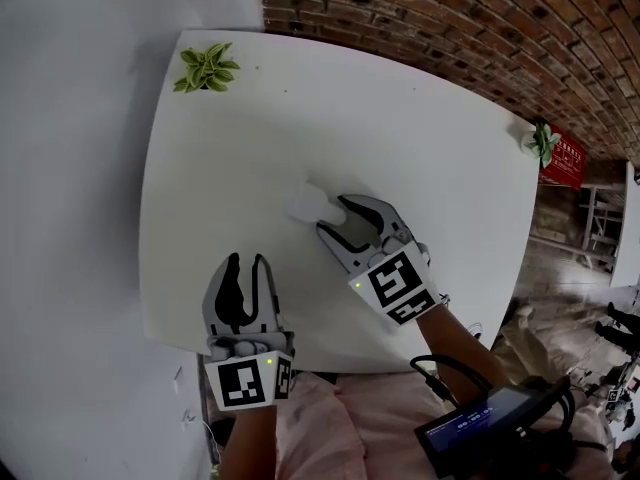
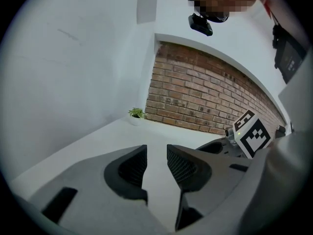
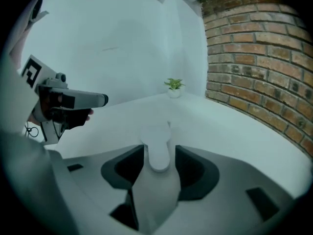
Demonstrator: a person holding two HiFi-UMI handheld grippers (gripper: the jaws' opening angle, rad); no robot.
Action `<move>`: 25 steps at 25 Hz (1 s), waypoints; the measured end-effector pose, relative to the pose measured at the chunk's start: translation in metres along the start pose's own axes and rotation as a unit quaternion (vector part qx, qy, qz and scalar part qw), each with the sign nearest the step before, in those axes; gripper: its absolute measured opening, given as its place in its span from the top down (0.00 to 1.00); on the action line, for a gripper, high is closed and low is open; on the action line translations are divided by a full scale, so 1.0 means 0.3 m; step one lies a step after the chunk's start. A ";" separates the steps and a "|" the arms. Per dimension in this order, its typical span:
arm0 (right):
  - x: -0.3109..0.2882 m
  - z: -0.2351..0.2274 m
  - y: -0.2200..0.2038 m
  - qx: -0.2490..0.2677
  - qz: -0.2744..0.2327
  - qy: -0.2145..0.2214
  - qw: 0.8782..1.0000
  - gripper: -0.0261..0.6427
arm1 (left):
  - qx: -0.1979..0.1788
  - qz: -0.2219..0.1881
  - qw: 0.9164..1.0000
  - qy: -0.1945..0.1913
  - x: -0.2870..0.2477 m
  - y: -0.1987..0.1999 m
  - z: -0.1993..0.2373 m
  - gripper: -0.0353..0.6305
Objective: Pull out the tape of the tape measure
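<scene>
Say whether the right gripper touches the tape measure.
Cannot tell. In its own view the right gripper straddles the tape measure, but the side gaps are unclear.

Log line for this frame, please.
left claw: open, empty | right claw: open, straddling white tape measure, not clamped | pull: not started

My left hand-held gripper [image 1: 248,264] is held close in front of me, low in the head view and pointing straight away. Its jaws stand a narrow gap apart with nothing between them. My right hand-held gripper [image 1: 333,216] reaches further out and is angled forward and to my left. Its jaws are wider apart and straddle the rounded end of the tape measure [image 3: 159,150], with a thin gap on either side rather than clamped on it. My left forearm [image 1: 245,440] runs straight ahead; my right forearm [image 1: 462,346] comes in from the lower right.
</scene>
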State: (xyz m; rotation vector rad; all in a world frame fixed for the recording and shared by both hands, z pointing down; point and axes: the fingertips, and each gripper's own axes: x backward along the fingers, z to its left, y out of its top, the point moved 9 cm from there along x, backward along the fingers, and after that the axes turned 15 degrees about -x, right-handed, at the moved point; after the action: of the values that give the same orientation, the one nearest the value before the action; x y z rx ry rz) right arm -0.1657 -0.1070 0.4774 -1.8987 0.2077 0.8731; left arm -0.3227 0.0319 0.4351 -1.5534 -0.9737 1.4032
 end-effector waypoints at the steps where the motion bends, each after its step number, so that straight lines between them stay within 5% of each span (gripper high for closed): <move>1: -0.006 0.002 0.000 0.006 0.010 -0.004 1.000 0.66 | 0.001 0.001 1.000 -0.003 -0.005 -0.001 0.003 0.75; 7: -0.016 0.018 0.009 0.044 0.019 -0.018 0.999 0.75 | 0.000 -0.006 1.000 -0.015 -0.012 0.022 0.011 0.74; 15: 0.131 0.046 0.083 0.030 -0.086 -0.028 0.995 0.75 | 0.000 -0.037 0.999 -0.031 0.029 0.146 -0.026 0.73; 25: 0.463 0.167 0.229 0.052 -0.212 -0.007 0.976 0.75 | -0.003 -0.101 0.993 -0.066 0.127 0.380 -0.177 0.69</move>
State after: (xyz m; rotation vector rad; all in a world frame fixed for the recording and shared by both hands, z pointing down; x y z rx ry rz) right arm -0.1229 -0.0674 0.3252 -1.7482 -0.1563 0.5723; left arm -0.2639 0.0207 0.3183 -1.3383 -1.1812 1.3731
